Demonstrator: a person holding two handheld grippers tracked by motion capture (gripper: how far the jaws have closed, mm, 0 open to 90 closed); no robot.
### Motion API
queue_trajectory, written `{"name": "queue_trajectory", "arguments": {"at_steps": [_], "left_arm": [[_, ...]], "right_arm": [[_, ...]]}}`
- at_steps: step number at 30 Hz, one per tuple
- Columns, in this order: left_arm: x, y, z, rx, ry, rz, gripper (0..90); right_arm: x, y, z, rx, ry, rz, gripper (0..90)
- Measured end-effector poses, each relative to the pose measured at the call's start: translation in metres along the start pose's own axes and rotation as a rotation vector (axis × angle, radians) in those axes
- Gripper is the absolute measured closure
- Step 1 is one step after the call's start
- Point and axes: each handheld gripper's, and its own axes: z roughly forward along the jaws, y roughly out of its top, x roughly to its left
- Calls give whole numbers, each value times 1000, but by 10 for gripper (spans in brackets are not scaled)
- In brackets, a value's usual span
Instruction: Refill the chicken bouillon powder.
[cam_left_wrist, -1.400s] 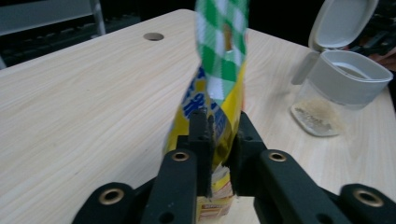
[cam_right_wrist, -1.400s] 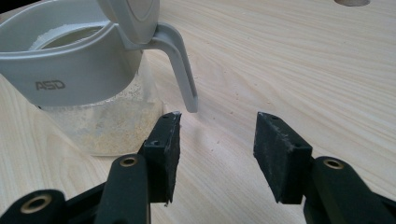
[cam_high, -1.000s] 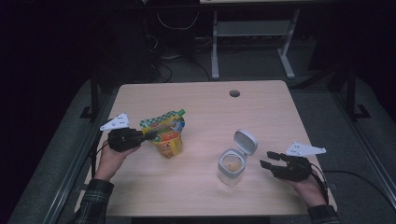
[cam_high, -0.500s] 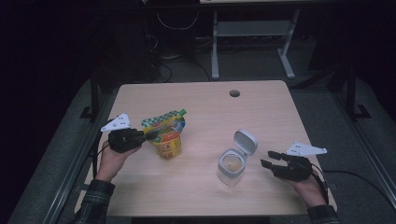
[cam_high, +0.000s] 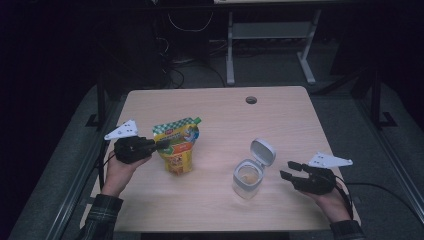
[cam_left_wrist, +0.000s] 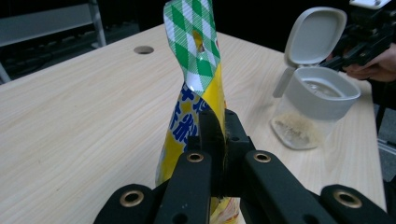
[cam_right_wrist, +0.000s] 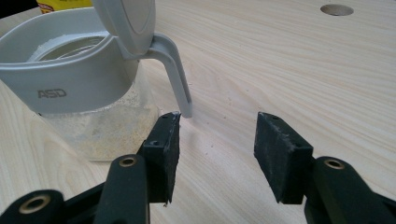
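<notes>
A yellow snack pouch (cam_high: 177, 147) with a green-checked top stands upright on the left half of the wooden table (cam_high: 220, 115). My left gripper (cam_high: 161, 145) is shut on the pouch's edge; in the left gripper view the jaws pinch the pouch (cam_left_wrist: 198, 93) flat between them. A clear jar (cam_high: 247, 177) with a grey collar and flipped-up lid holds a thin layer of pale powder. My right gripper (cam_high: 289, 170) rests open just right of the jar, nothing between its pads (cam_right_wrist: 164, 144), with the jar (cam_right_wrist: 79, 88) and its lid hinge close ahead on the left.
A round cable hole (cam_high: 251, 99) sits near the table's far edge. Behind the table stand a metal desk frame (cam_high: 270, 45) and loose cables on a dark floor. Bare tabletop lies between the pouch and the jar.
</notes>
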Motion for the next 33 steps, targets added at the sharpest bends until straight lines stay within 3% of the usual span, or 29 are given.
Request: {"name": "queue_trajectory", "arguments": {"at_steps": [8,17,20,27,33], "left_arm": [[-6,5,-8,-28,-15,5,900],[-15,16,-16,-53,-40,-5,900],[-18,20,-17,-60,-47,-3,900],[-26,28,-19,-82,-72,-6,900],[-33,36,-20,-96,-101,-1,900]], "right_arm": [[0,0,0,0,-2,8,502],[0,3,-6,-12,-2,35,585],[1,3,-8,-18,1,34,644],[7,8,-16,-37,14,12,896],[14,12,-22,-62,51,-2,900]]}}
